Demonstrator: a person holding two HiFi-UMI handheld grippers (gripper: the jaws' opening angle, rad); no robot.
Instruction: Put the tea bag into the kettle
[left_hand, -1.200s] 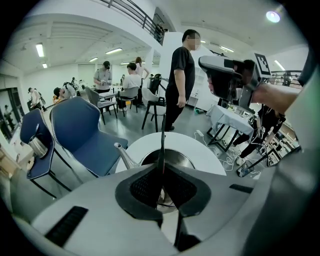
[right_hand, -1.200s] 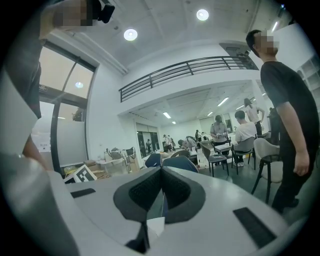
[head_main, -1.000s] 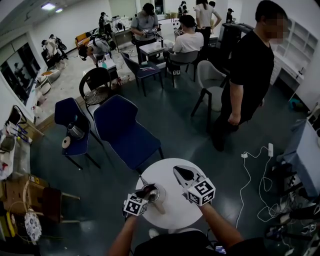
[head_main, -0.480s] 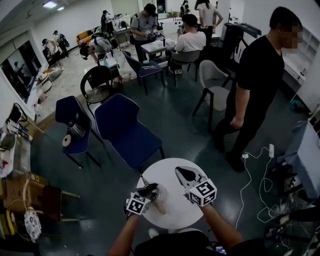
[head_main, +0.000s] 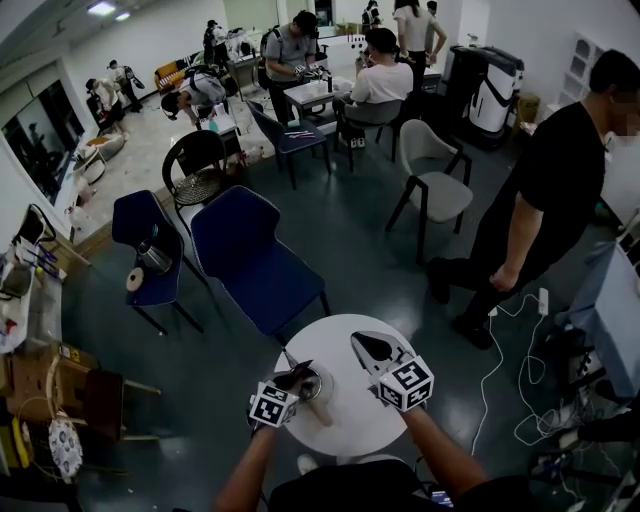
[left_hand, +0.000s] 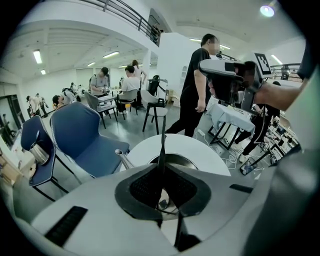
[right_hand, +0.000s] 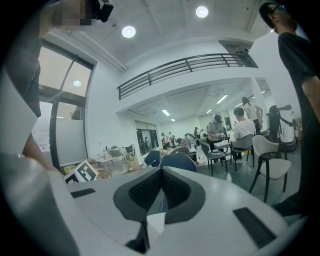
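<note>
A steel kettle (head_main: 318, 386) with a thin spout (left_hand: 123, 158) stands on the round white table (head_main: 340, 345). My left gripper (head_main: 298, 378) hangs right over its mouth (left_hand: 185, 161). Its jaws meet in a thin line and look closed on the kettle's near rim, which shows through the hollow between the pads. My right gripper (head_main: 368, 346) is raised above the table to the kettle's right, apart from it, and points out into the room. It is shut (right_hand: 161, 172) on a white paper piece of the tea bag (right_hand: 156, 223); the rest of the bag is hidden.
A blue chair (head_main: 250, 260) stands just beyond the table, and a second one (head_main: 145, 240) is further left. A person in black (head_main: 545, 200) walks at the right. White cables (head_main: 500, 340) lie on the floor to the right. Several more people and chairs fill the back.
The person in black has walked further to the right. Both grippers and the kettle have stayed almost where they were.
</note>
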